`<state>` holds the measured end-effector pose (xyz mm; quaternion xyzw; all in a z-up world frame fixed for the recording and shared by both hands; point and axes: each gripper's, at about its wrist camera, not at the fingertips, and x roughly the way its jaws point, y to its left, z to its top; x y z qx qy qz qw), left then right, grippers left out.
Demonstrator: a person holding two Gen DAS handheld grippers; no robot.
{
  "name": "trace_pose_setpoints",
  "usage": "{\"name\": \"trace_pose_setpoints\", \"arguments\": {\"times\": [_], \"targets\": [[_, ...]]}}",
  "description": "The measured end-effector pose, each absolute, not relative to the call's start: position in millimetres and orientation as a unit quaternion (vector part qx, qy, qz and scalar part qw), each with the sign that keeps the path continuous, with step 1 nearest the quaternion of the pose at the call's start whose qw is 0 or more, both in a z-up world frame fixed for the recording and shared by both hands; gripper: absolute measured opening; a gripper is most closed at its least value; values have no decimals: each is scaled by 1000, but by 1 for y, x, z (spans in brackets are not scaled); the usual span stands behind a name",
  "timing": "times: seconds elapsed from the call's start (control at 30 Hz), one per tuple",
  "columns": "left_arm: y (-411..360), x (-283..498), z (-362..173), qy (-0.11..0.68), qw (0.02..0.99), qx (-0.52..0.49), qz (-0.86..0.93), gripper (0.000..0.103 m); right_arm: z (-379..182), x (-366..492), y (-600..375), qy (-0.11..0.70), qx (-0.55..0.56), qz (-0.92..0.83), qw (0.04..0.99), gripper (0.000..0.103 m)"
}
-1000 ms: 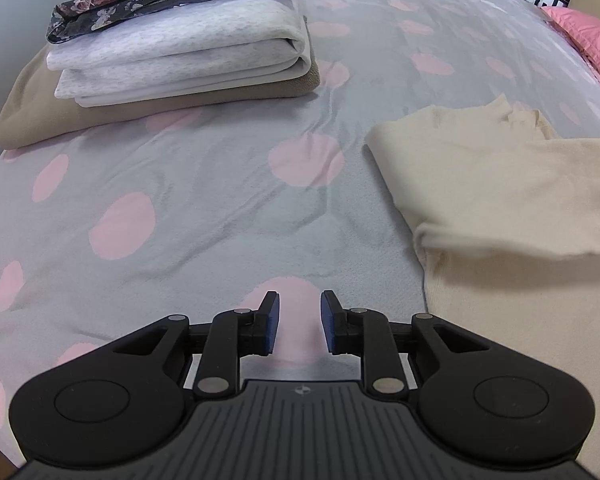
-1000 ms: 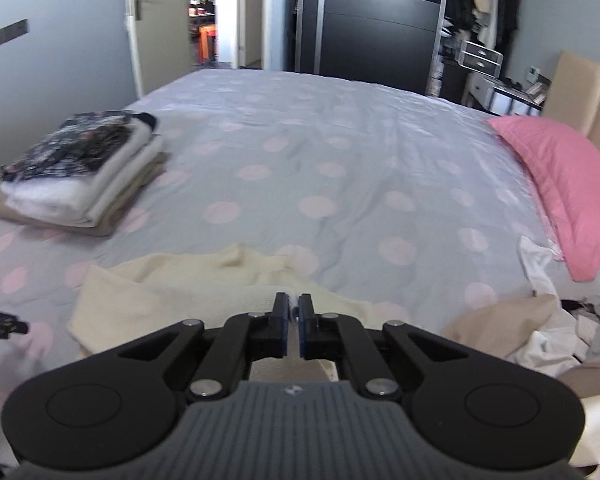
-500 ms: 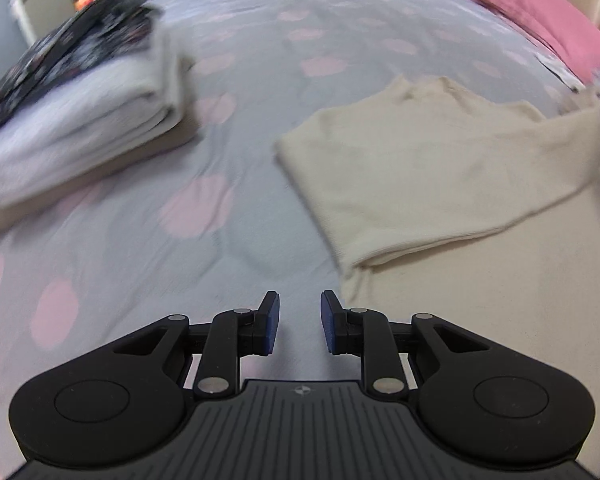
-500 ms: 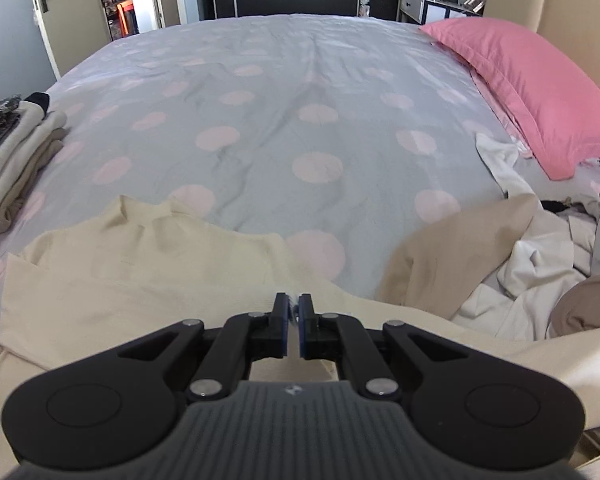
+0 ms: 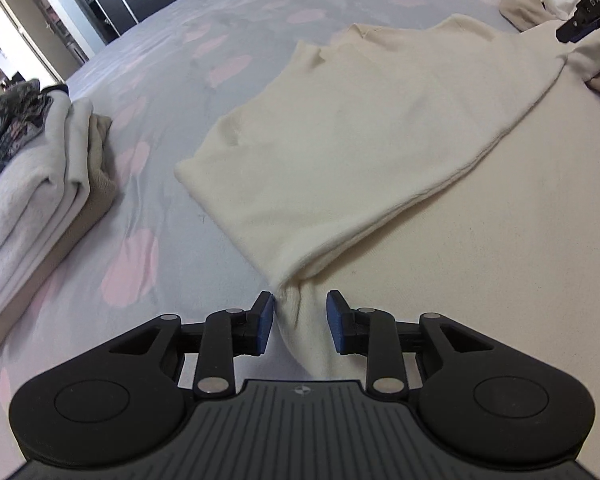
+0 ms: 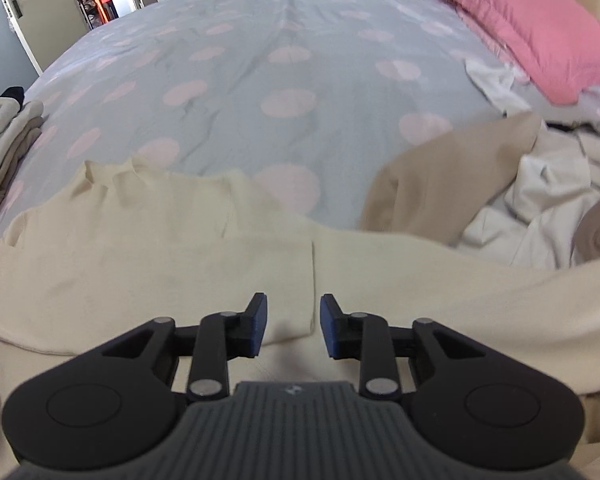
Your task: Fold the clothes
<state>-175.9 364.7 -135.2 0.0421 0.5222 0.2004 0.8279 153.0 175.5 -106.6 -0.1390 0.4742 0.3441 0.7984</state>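
A cream sweater lies flat on the grey bedspread with pink dots, one sleeve folded across its body. My left gripper is at the sweater's near left edge. Its jaws are opening, and a raised ridge of cream cloth stands between them without being pinched. In the right wrist view the sweater spreads below my right gripper. That gripper's jaws are opening too, just above the folded sleeve's cuff edge, with nothing clamped.
A stack of folded clothes sits on the bed to the left, topped by a dark floral piece. A heap of unfolded beige and white garments lies to the right, below a pink pillow. Behind the bed are a door and a dark wardrobe.
My left gripper has moved right, from bare bedspread to the sweater's edge, and its jaws have widened around a cloth ridge. My right gripper has come down onto the sweater and gone from shut to open.
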Motion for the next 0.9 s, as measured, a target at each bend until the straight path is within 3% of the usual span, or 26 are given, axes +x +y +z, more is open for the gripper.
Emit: {"name": "trace_pose_setpoints", "arguments": {"times": [0.33, 0.43, 0.47, 0.5, 0.53, 0.9], "targets": [[352, -171, -144, 503, 833, 114, 201, 27, -139, 169, 168, 527, -73, 340, 775, 32], [344, -164, -142, 496, 831, 151, 200, 27, -139, 166, 173, 527, -71, 345, 773, 21], [342, -162, -142, 498, 828, 159, 203, 24, -138, 164, 174, 524, -76, 346, 775, 18], [342, -160, -142, 502, 824, 163, 207, 11, -136, 162, 176, 520, -80, 348, 776, 17], [342, -158, -141, 505, 820, 167, 210, 7, -134, 160, 178, 517, -82, 348, 778, 16], [366, -172, -137, 527, 800, 126, 259, 4, -116, 135, 181, 513, -73, 381, 766, 13]]}}
